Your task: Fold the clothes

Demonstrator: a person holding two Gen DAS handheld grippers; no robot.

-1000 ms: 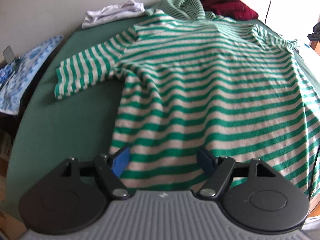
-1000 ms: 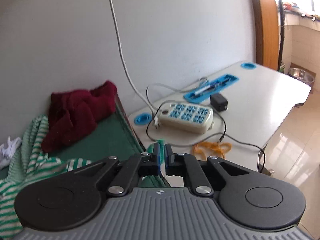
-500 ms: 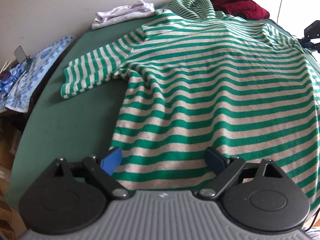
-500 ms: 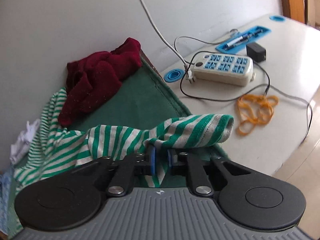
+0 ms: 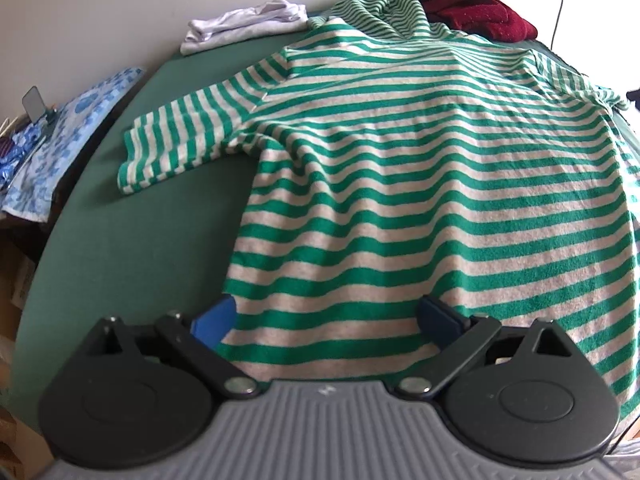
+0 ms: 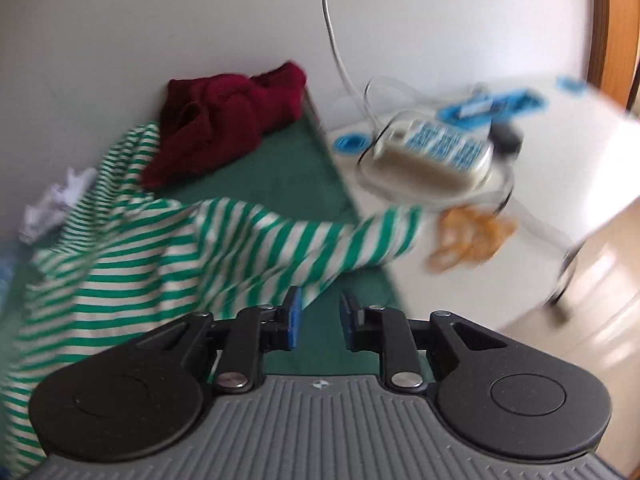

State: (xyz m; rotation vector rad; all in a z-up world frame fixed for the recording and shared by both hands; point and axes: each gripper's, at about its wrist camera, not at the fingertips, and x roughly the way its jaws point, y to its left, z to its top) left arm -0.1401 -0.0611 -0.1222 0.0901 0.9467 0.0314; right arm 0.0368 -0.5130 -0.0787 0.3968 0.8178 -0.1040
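A green-and-white striped shirt (image 5: pixel 400 184) lies spread flat on the green table (image 5: pixel 132 264), its left sleeve (image 5: pixel 180 136) stretched out to the left. My left gripper (image 5: pixel 326 320) is open and empty, its fingers over the shirt's near hem. In the right wrist view the shirt's right sleeve (image 6: pixel 320 240) lies stretched out toward the table's right edge. My right gripper (image 6: pixel 318 316) is open and empty just in front of that sleeve. This view is blurred by motion.
A dark red garment (image 5: pixel 472 8) and a folded white cloth (image 5: pixel 244 26) lie at the table's far edge. A blue patterned cloth (image 5: pixel 60 136) hangs at the left. A white desk (image 6: pixel 560 184) to the right holds a power strip (image 6: pixel 436 156), cables and orange rubber bands (image 6: pixel 468 236).
My right gripper was shut on the right sleeve half a second ago; it has opened and let go, and the sleeve now lies stretched out. The left gripper stayed open at the hem.
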